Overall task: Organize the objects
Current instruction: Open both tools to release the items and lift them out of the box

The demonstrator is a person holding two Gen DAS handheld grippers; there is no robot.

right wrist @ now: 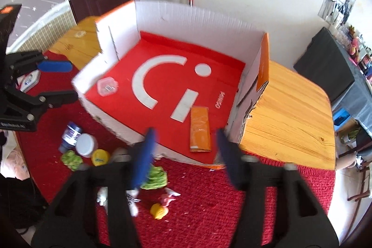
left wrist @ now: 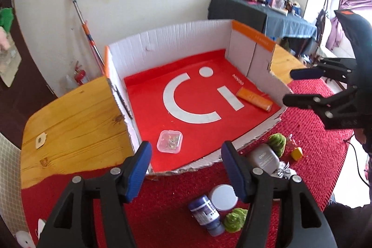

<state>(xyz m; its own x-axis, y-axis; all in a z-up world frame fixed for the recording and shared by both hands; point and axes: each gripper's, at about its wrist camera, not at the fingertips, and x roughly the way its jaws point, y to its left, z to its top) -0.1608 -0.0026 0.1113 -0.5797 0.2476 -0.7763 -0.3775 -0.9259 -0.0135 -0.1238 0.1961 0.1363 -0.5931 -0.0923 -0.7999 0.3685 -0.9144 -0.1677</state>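
A low cardboard box (left wrist: 174,43) with white walls and a red floor stands on the table. Inside it lie a small clear plastic case (left wrist: 169,141) and an orange packet (left wrist: 254,99). My left gripper (left wrist: 186,150) hovers open over the box's near edge, just above the clear case, with nothing between its blue pads. My right gripper (right wrist: 185,134) is open too, above the orange packet (right wrist: 200,131), which lies flat on the box floor and touches neither pad. Each gripper shows in the other's view: right gripper (left wrist: 289,86), left gripper (right wrist: 72,80).
Loose items lie on the red mat (right wrist: 232,213) in front of the box: a blue bottle (left wrist: 204,210), a white-lidded jar (left wrist: 223,196), green fuzzy pieces (left wrist: 234,219), a grey case (left wrist: 262,157), a yellow block (left wrist: 297,152). The wooden tabletop (right wrist: 290,113) flanks the box.
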